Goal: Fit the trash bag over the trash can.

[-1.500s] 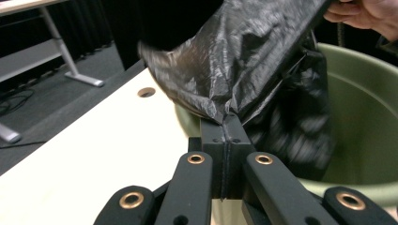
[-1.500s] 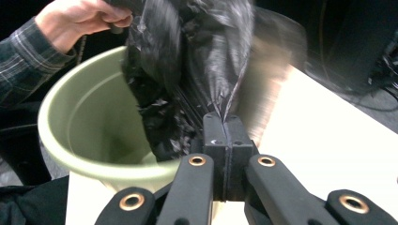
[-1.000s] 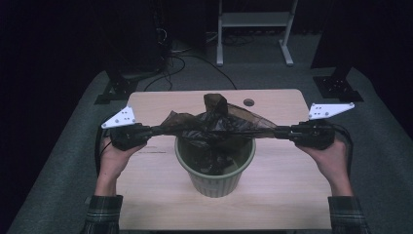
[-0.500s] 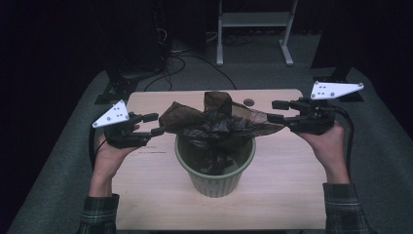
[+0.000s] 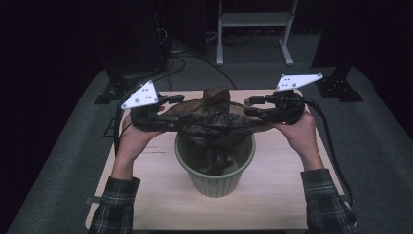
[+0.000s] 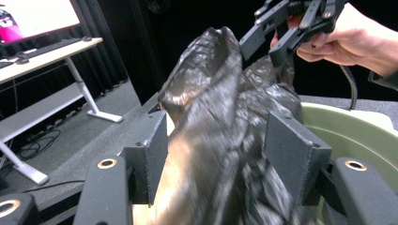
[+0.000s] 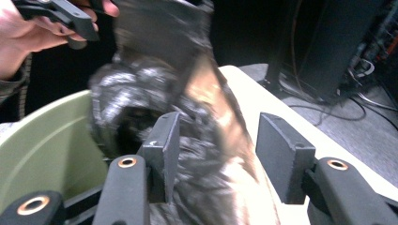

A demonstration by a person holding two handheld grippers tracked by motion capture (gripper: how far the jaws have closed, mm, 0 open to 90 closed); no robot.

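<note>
A crumpled black bag [image 5: 214,122] hangs in and over a green ribbed bin [image 5: 214,178] in the middle of the wooden table [image 5: 282,195]. My left gripper [image 5: 175,108] is at the bag's left side, above the rim. Its jaws have just been opening and stand apart with bag folds [image 6: 220,93] between them. My right gripper [image 5: 249,107] is at the bag's right side. Its jaws have also just been opening, and bag film [image 7: 155,84] lies between them, with a gap at the right pad. The bin's wall [image 6: 356,136] shows beyond the left jaws.
The table stands on grey carpet. Black stands [image 5: 336,83] sit behind both far corners, and a white metal frame [image 5: 253,29] is farther back with cables on the floor. A desk with a screen [image 6: 42,42] shows in the left gripper view.
A second ago both grippers were shut on the bag's stretched edges. They let go, opened and swung outward and up. Now they have come back in around the bag's sides.
</note>
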